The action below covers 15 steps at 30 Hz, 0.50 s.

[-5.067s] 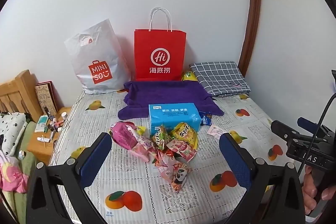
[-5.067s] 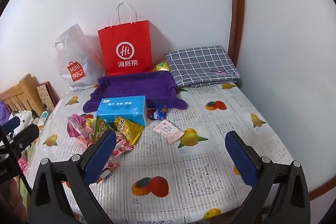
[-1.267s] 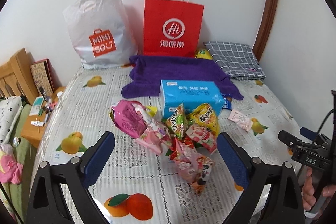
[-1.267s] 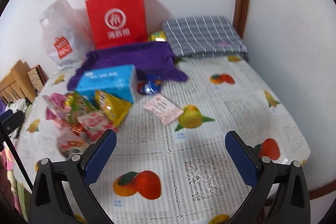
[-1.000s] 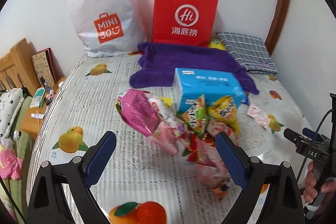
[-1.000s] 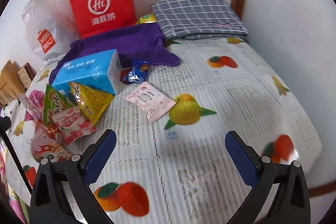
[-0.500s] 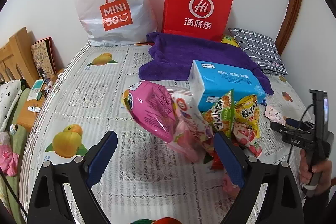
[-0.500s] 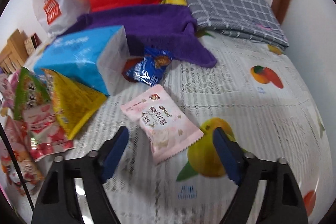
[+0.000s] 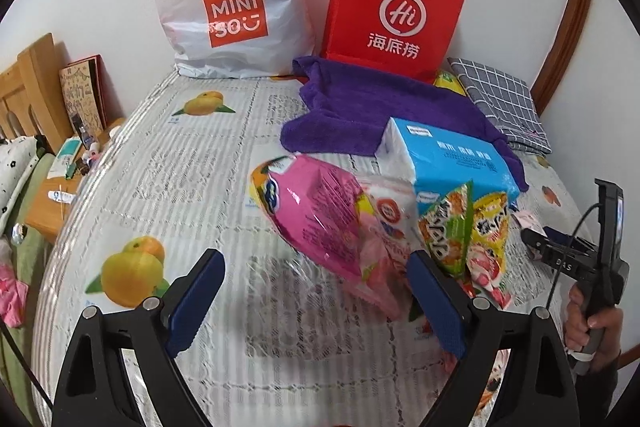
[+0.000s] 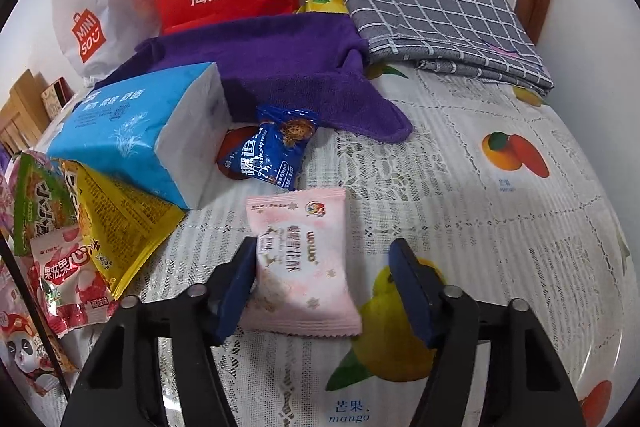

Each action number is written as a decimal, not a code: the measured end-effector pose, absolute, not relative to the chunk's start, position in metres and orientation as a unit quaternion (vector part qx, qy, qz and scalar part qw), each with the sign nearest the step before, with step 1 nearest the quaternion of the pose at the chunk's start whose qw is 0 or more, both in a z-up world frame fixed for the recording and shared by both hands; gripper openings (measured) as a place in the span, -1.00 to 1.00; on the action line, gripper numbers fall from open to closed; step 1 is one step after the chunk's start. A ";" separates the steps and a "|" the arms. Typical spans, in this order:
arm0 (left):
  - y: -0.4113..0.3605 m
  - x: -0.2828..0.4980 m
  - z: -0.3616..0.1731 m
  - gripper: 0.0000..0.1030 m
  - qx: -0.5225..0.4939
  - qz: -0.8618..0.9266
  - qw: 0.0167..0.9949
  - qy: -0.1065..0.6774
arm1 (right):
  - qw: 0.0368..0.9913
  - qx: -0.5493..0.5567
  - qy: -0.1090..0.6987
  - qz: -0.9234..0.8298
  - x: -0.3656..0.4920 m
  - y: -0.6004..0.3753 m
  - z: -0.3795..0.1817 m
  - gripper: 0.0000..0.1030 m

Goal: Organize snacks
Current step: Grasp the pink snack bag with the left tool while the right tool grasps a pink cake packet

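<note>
1. Right gripper [image 10: 322, 287] straddles the small pale-pink foil snack sachet [image 10: 302, 259] lying flat on the fruit-printed lace table cover [image 10: 500, 227]. Jaws are closing. The left pad [image 10: 236, 291] looks to be at the sachet's edge; the right pad [image 10: 408, 291] stands clear of it, so no squeeze yet.
2. Key relation: the sachet's lower half lies between the pads and its upper half reaches on toward 12 o'clock. Its long axis runs about 12 to 6, along the fingers, so the jaws close across its short width.
3. The right gripper is the nearer one for this sachet; in the left wrist view only a pink corner of it shows, far off at 3 o'clock.
4. Left gripper [image 9: 316, 301] hangs wide open, nothing between its pads, low over the cover. The large glossy pink snack bag [image 9: 316, 211] lies just ahead at 12 to 1 o'clock, long axis slanting from 10 to 4.
5. At 9 o'clock of the sachet: yellow triangular snack bag [image 10: 120, 223], green snack bag [image 10: 36, 203], red-and-pink fruit-candy bag [image 10: 72, 279], all leaning on the blue tissue pack [image 10: 132, 131]. At 12 o'clock: small blue cookie packet [image 10: 272, 151], touching the purple towel [image 10: 280, 67].
6. Containers: red paper handle bag [image 9: 396, 7] and white plastic shopping bag [image 9: 232, 3] stand upright against the wall at 12 o'clock, well apart from the snacks. Their insides cannot be seen.
7. Judgement: the pick is in hand, nothing sorted yet.
</note>
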State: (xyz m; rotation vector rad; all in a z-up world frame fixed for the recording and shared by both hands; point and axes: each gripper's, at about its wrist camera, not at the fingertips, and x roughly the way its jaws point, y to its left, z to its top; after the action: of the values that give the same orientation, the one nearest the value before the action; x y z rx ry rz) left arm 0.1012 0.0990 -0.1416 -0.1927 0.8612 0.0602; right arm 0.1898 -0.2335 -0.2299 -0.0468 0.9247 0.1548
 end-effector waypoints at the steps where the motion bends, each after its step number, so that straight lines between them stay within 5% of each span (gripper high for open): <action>1: 0.100 0.103 -0.141 0.78 -0.090 0.031 0.905 0.415 | 0.893 -0.019 0.444 0.072 0.190 -0.235 -0.230 -0.05; 15: 0.121 0.156 -0.160 0.75 -0.078 0.018 0.899 0.431 | 0.893 -0.019 0.445 0.065 0.191 -0.236 -0.228 -0.17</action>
State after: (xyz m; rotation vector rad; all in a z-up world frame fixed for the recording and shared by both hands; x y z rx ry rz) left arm 0.1561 0.1212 -0.1598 -0.1625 0.8926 0.0369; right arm 0.1906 -0.2362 -0.2285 -0.0396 0.9222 0.1350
